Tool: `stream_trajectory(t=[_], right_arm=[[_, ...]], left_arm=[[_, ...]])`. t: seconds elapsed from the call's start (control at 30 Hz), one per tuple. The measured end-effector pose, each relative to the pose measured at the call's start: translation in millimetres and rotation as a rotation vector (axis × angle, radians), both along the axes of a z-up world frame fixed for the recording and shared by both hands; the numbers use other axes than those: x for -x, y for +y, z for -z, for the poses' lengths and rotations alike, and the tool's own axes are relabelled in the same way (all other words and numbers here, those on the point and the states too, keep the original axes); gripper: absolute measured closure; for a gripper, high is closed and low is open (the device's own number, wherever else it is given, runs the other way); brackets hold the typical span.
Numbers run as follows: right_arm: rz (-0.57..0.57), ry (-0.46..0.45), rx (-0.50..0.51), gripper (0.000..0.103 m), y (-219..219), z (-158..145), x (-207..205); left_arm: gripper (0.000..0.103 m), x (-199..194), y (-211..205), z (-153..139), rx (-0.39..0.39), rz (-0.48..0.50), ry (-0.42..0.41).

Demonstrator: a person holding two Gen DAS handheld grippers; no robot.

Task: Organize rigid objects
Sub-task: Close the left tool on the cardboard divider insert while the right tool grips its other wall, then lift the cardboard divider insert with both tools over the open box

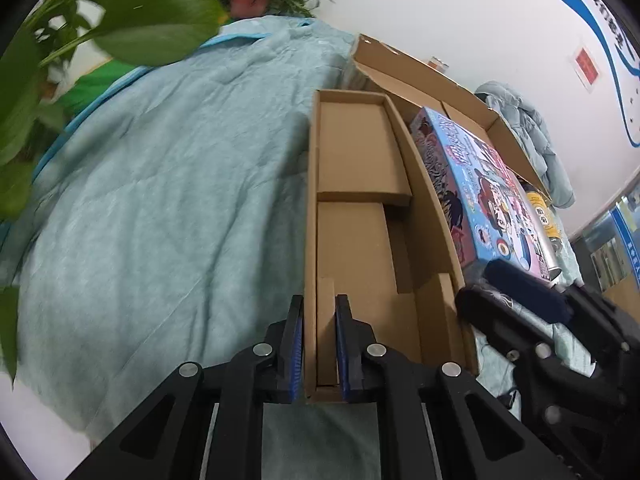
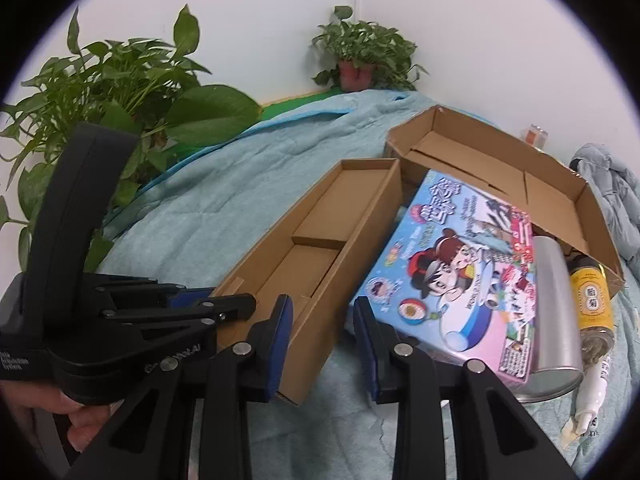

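on the teal blanket we see a toy box, a metal can and a yellow jar crowding the long cardboard tray. our left gripper is clamped on the tray's near left wall. our right gripper straddles its right wall, but we cannot tell if it's gripping.

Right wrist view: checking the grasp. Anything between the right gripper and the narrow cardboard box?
Nothing visible: the right gripper straddles the narrow cardboard box's near wall; the cartoon box lies beside the outer finger.
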State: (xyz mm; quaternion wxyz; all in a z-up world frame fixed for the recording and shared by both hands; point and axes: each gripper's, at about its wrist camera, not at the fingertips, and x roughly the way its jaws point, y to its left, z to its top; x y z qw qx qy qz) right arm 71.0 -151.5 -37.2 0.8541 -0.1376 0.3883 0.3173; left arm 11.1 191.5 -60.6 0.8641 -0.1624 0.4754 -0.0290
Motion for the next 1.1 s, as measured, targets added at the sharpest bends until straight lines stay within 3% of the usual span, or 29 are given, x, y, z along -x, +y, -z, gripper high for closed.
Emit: stream_trajectory(t=[0.1,0.23,0.37,0.67,0.9,1.1], right_arm=[[-0.028,0.08,-0.003,0.073,1,7,5],[-0.032,0.135,-0.008,0.083,1,14,18],[-0.001,0.166,0.031,0.082,3,25,19],[0.035,0.297,-0.014,0.082,2,35,0],[0.01,0.317,-0.09,0.082,-2,29,-1],[0.004,0.251,-0.196,0.082,-5,-2,-1]], left_arm=[[0.09,14,-1,1,-0.021,-0.004,0.015],[0.088,30,-11,1,-0.054,-0.007,0.031],[0.087,34,-17,-1,-0.066,0.005,0.036],[0.088,34,-20,-1,-0.098,0.013,0.042],[0.089,40,-28,-17,-0.214,0.02,0.008],[0.089,42,-35,-66,-0.298,0.019,-0.107]])
